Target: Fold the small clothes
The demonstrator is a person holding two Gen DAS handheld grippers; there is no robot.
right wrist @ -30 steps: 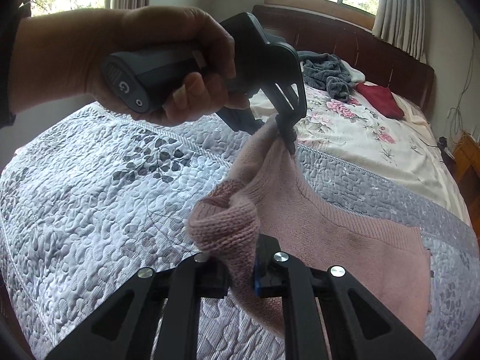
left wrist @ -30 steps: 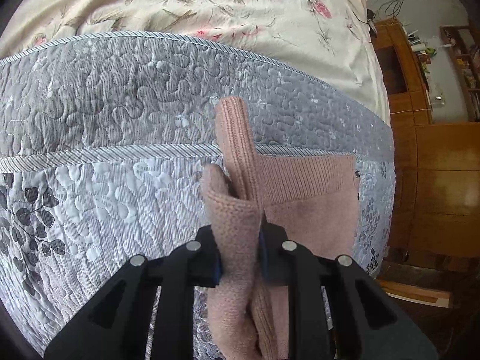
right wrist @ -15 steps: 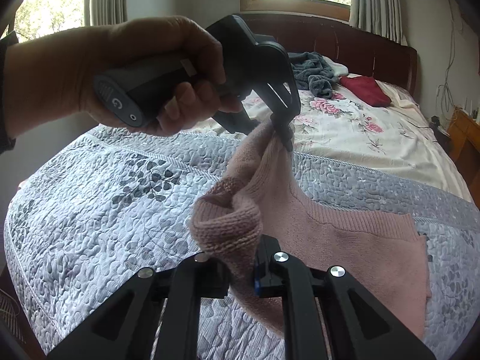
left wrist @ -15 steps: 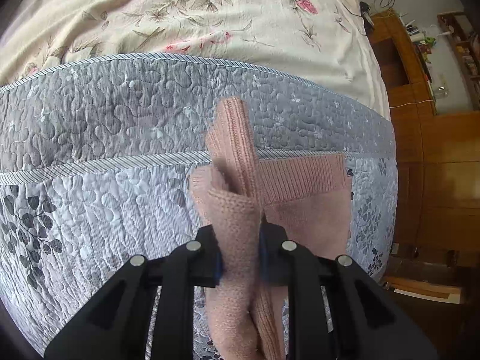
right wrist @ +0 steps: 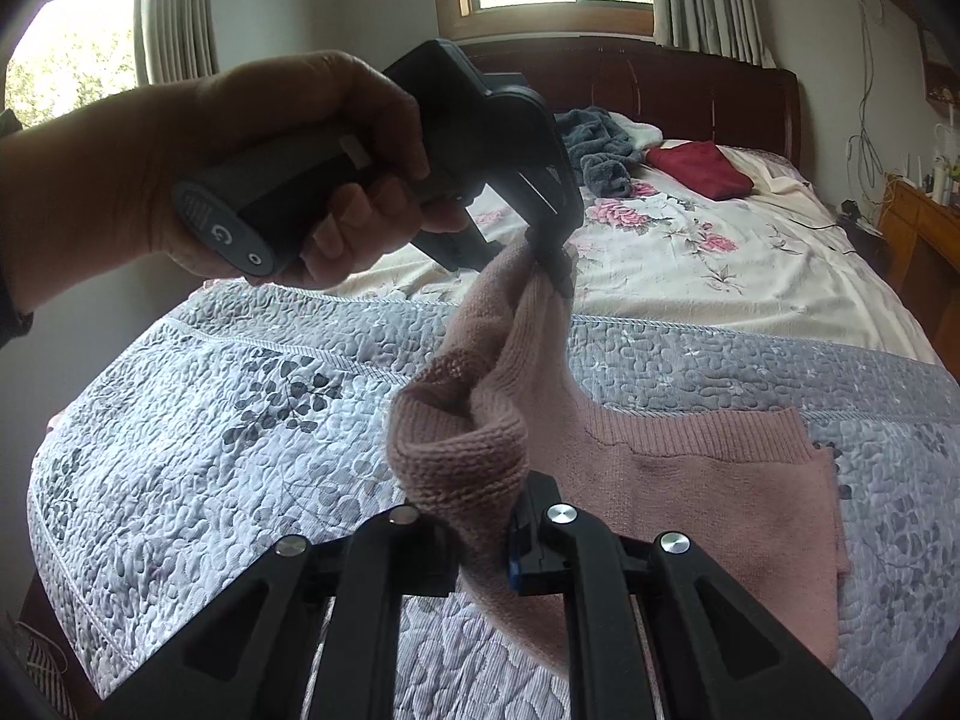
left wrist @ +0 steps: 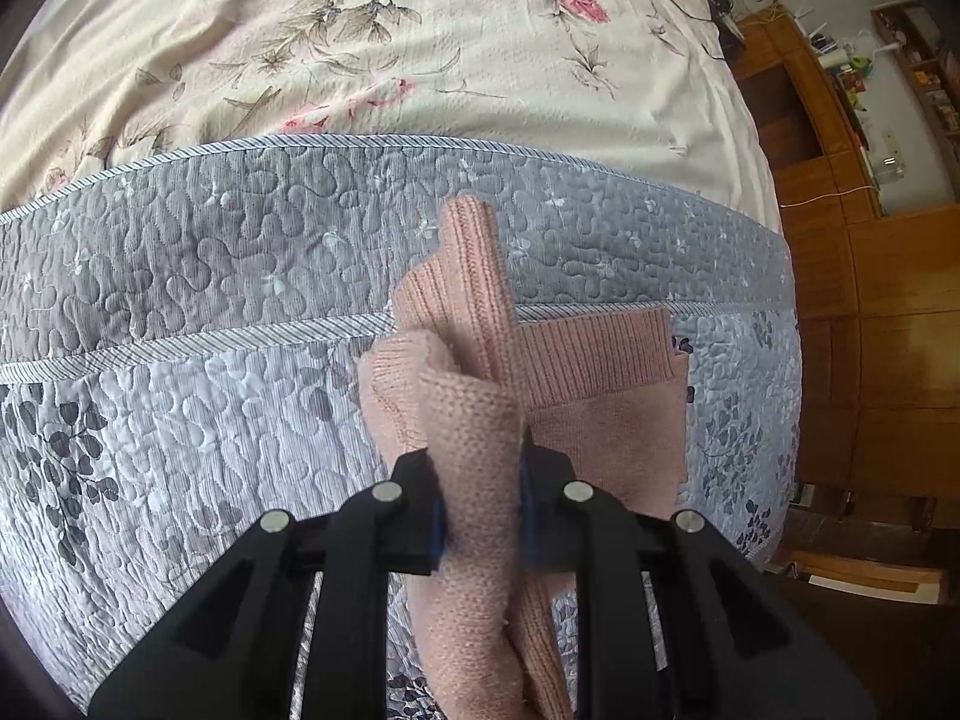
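Left hand-held gripper point(right wrist: 549, 267) is being held up by the person's left hand point(right wrist: 312, 162), fingers wrapping the grip, forearm coming in from the left. Its jaws are pinching closed on the pink sweater point(right wrist: 720, 504), tips pointing down. Right hand-held gripper point(right wrist: 483, 531) is sitting lower, jaws clamping closed on another bunch of the same knit.

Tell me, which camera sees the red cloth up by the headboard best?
The right wrist view. There the red cloth lies in plain sight on the floral sheet, beside a grey blanket. The left wrist view catches only a tiny red sliver at its top edge, too little to recognise.
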